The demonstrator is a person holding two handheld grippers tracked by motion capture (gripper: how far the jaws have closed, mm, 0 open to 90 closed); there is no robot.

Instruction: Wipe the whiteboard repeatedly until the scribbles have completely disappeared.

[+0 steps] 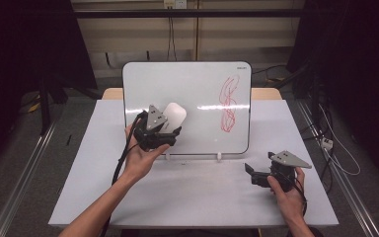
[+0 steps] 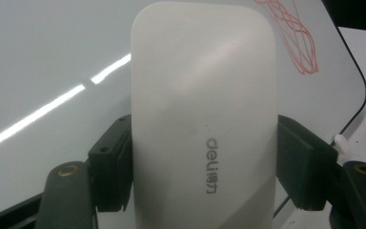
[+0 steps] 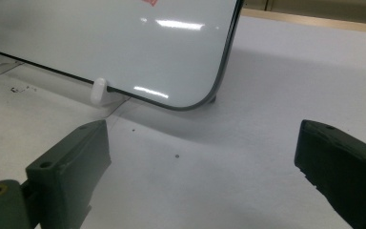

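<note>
Eraser [image 2: 202, 124] being clamped in the left gripper [image 1: 170, 129] against the whiteboard [image 1: 187, 79], red scribble [image 1: 228, 103] not yet wiped, while the right gripper [image 1: 256, 174] is resting wide open and empty on the tabletop [image 1: 192, 197].

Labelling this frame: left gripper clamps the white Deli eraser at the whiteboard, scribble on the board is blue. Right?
Not quite: the scribble is red, as the high view shows. The left gripper does clamp the white Deli eraser at the whiteboard.
</note>
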